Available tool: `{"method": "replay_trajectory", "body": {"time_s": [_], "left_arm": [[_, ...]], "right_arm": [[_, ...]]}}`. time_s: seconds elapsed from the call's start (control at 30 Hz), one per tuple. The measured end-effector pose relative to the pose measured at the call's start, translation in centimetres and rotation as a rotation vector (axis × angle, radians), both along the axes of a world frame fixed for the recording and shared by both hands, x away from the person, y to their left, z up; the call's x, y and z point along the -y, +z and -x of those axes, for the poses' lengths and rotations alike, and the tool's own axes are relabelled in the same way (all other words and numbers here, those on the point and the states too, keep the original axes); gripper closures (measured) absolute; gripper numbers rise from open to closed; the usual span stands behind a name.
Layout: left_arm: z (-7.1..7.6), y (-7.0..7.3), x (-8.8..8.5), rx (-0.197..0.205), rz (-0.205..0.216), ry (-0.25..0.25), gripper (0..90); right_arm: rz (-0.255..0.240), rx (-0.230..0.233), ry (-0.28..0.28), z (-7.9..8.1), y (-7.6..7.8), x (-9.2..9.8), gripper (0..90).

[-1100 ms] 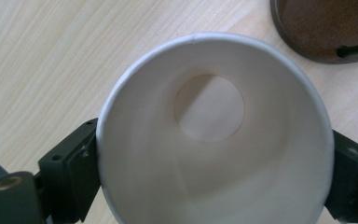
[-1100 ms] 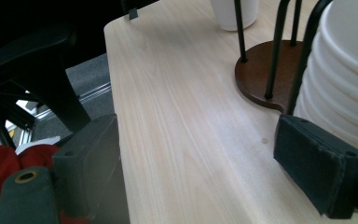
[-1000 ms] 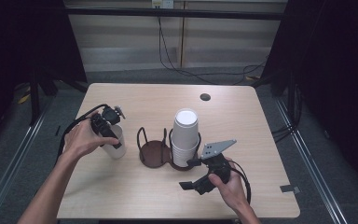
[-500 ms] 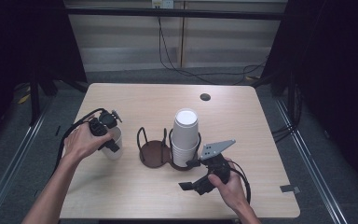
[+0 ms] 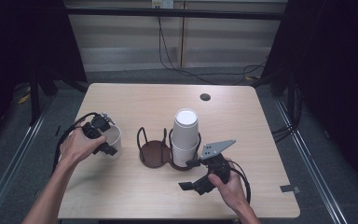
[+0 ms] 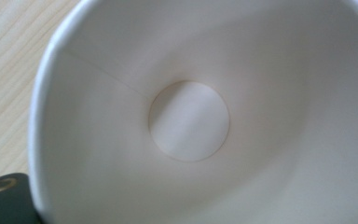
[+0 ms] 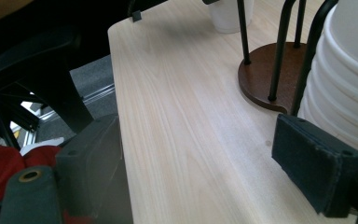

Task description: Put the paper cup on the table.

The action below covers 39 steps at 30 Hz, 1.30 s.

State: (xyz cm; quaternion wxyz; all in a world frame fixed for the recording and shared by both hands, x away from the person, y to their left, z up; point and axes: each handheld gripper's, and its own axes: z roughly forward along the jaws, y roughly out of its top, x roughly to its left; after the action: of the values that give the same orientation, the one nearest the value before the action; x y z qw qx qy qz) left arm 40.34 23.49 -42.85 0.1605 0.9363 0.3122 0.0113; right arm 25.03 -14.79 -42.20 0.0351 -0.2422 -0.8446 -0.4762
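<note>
While the left tool (image 5: pixel 103 138) grips a single white cup (image 5: pixel 113 141) standing on the tabletop (image 5: pixel 135 100), the right tool (image 5: pixel 192 173), jaws spread, rests beside the cup stack (image 5: pixel 185 137) in the brown holder (image 5: pixel 153 153).

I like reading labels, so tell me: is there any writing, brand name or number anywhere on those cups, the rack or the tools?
None can be read: the single paper cup, the stacked paper cups, the brown cup holder and both grippers look plain and unprinted.
</note>
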Motion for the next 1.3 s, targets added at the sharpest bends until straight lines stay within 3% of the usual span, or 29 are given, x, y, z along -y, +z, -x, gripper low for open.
{"method": "replay_trajectory", "body": {"time_s": [0.17,0.23,0.33,0.5,0.6,0.67,0.77,0.87,0.97,1.03,1.1,1.13,1.2,1.3], "left_arm": [[0.5,-0.4,-1.0,0.009,0.018,-0.014,8.0],[0.8,-0.7,-1.7,0.026,0.025,0.002,9.0],[1.1,-1.0,-2.6,0.017,0.053,0.01,9.6],[2.2,-0.7,-3.2,0.044,0.058,0.008,16.0],[2.7,-1.0,-3.7,0.041,0.08,0.012,15.9],[3.1,-1.2,-3.8,0.061,0.081,0.019,15.9],[3.8,-1.1,-4.4,0.098,0.144,0.023,19.4],[4.5,-1.0,-4.7,0.132,0.151,0.025,20.9],[5.2,-0.7,-5.1,0.114,0.173,0.043,20.9],[5.6,-0.4,-5.4,0.104,0.229,0.061,21.6],[6.0,0.0,-5.7,0.126,0.224,0.065,21.6],[6.3,0.0,-5.8,0.127,0.25,0.075,21.6],[6.7,0.1,-6.0,0.141,0.263,0.068,21.5],[7.7,0.0,-5.9,0.195,0.28,0.101,21.4]], "right_arm": [[-0.002,0.004,-0.008,0.0,0.1,0.1,15.6],[-0.001,0.007,-0.009,0.0,0.1,0.2,15.6],[-0.004,0.008,-0.012,0.0,0.2,0.3,15.4],[-0.001,0.003,-0.013,-0.1,0.0,0.2,15.4],[0.003,-0.001,-0.009,0.0,0.0,0.1,15.3],[0.003,0.0,-0.008,0.0,0.0,0.1,15.2],[0.003,-0.003,-0.011,0.0,0.0,0.1,15.1],[0.003,-0.001,-0.01,0.0,0.0,0.1,15.1],[0.001,0.003,-0.013,0.0,0.1,0.2,15.1],[0.002,0.003,-0.012,0.1,0.2,0.2,15.1],[0.004,0.004,-0.013,0.1,0.1,0.1,15.1],[0.005,0.003,-0.012,0.1,0.1,0.1,15.1],[0.007,0.005,-0.011,0.1,0.1,0.1,15.1],[0.008,0.003,-0.017,0.1,0.1,0.2,15.1]]}}
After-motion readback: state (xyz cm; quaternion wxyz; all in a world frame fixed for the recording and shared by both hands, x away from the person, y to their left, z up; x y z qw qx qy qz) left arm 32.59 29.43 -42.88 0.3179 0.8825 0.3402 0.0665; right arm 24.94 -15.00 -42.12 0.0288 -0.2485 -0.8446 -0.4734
